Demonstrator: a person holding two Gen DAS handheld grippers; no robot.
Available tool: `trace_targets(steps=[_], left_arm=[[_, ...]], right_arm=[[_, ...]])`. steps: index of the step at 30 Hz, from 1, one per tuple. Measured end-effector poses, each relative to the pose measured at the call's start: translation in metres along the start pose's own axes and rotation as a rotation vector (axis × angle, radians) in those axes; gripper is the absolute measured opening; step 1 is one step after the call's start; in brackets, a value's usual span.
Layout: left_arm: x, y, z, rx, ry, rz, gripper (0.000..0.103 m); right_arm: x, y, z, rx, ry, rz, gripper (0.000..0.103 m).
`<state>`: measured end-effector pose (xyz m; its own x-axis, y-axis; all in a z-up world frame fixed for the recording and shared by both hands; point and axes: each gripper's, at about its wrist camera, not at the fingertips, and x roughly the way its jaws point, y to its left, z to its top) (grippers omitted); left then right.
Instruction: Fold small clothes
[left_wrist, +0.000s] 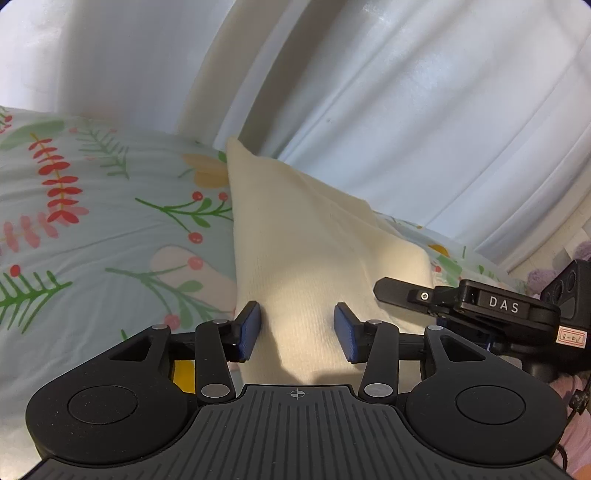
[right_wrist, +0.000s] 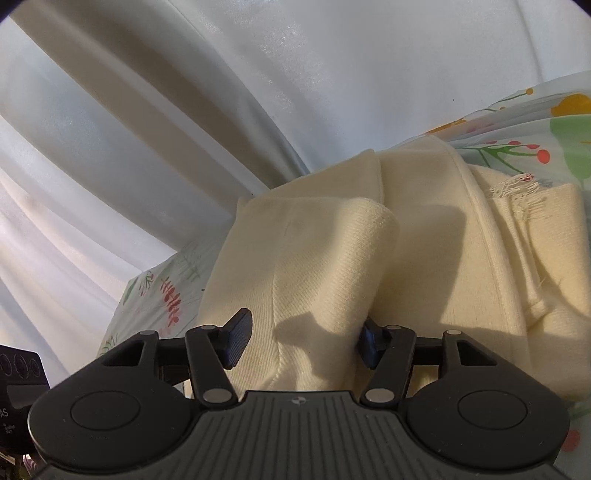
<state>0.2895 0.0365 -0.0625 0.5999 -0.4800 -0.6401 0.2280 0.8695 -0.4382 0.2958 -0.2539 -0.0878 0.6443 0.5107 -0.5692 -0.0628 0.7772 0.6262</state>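
2 half-open tools (left_wrist: 297, 334) (right_wrist: 304, 338) straddle cream garment (left_wrist: 295, 240), gripping nothing.

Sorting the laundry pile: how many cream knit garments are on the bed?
1 visible: a cream knit garment, folded over itself, on the floral sheet beside the white curtain. Others may lie hidden beneath it.

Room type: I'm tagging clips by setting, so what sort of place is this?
Probably a bedroom: a floral bedsheet covers the soft surface, pale curtains hang close behind it, and a cream knit garment lies on the sheet for folding.
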Motion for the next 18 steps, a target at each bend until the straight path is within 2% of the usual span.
trace_targets(steps=[1,2,3,4,5,6,8,11,14,18], left_arm=[[-0.001,-0.001,-0.001,0.007,-0.004,0.002,0.050],[-0.001,-0.002,-0.002,0.014,-0.010,0.009,0.051],[-0.002,-0.002,-0.002,0.016,-0.013,0.014,0.051],[-0.003,-0.002,-0.002,0.011,-0.015,0.015,0.050],[-0.004,-0.002,-0.002,0.001,-0.016,0.014,0.050],[-0.006,-0.001,-0.001,-0.012,-0.016,0.015,0.050],[-0.010,-0.001,0.000,-0.029,-0.016,0.023,0.049],[-0.022,-0.008,-0.001,-0.005,-0.038,0.024,0.049],[-0.033,-0.018,-0.007,0.032,-0.040,-0.009,0.049],[-0.030,-0.032,-0.024,0.115,0.013,-0.017,0.050]], right_arm=[[0.004,0.001,0.001,0.021,0.005,0.001,0.046],[0.007,0.000,0.003,0.051,0.012,0.002,0.029],[0.009,-0.005,0.004,0.105,0.024,0.013,0.019],[0.008,-0.011,0.005,0.149,0.028,0.020,0.015],[0.007,-0.011,0.004,0.152,0.023,0.011,0.015],[0.004,-0.005,0.004,0.101,0.009,-0.023,0.014],[-0.006,0.023,0.001,-0.094,-0.055,-0.136,0.013],[-0.025,0.058,-0.001,-0.287,-0.156,-0.209,0.013],[-0.037,0.069,0.004,-0.380,-0.212,-0.261,0.013],[-0.045,0.059,0.014,-0.344,-0.212,-0.275,0.013]])
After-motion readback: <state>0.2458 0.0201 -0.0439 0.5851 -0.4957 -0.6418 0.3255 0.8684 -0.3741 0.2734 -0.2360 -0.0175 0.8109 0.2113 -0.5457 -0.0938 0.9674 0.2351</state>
